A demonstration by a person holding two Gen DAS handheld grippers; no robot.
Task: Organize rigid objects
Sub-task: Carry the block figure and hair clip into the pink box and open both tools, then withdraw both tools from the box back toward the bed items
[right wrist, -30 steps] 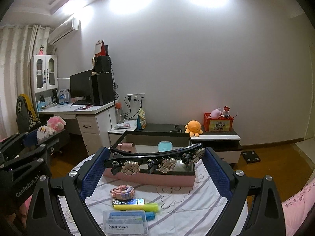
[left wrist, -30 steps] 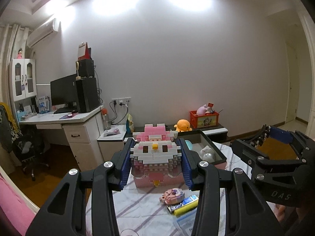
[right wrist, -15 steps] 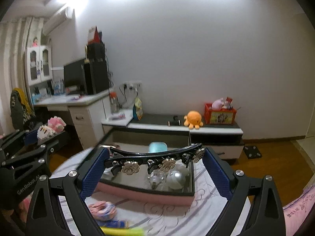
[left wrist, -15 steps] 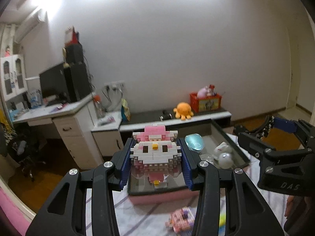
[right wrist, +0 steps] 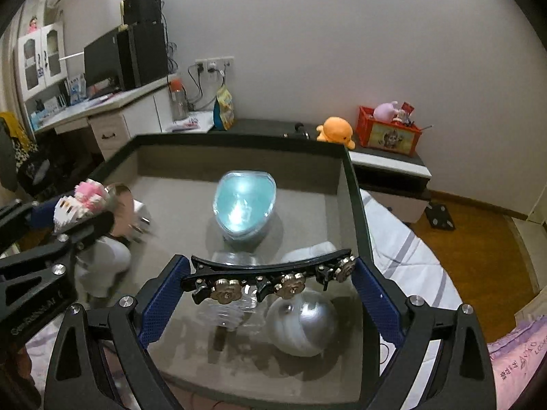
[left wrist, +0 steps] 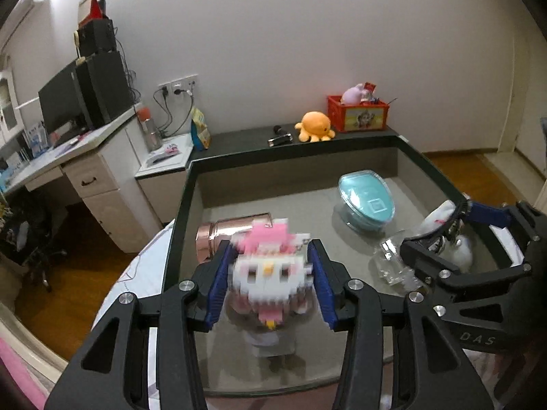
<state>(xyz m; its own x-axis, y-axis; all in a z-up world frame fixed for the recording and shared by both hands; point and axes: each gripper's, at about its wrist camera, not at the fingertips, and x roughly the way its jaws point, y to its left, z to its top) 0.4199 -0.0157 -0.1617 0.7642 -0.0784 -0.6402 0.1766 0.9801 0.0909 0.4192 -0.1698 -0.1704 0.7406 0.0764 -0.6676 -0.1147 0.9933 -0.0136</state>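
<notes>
Inside the dark-rimmed tray (left wrist: 181,205) with its grey floor, both grippers were lowered over the contents. Left gripper (left wrist: 270,287): jaws had just been opening, with a pink-and-white block figure (left wrist: 270,273) between the blue pads, blurred, just above the tray floor near the left wall; whether the pads pressed on it could not be told. Behind the figure lay a rose-gold metal can (left wrist: 229,232) on its side. Right gripper (right wrist: 270,290): jaws clamped end to end on a black hair clip (right wrist: 270,273) bearing three metal flowers, held crosswise above the tray's right half. Beneath the clip: a clear glass piece (right wrist: 232,304) and a silvery round object (right wrist: 302,324), side by side. Farther back, mid-tray: a teal oval case (right wrist: 244,201) in clear plastic. The tray stood on a striped cloth (right wrist: 403,249).
</notes>
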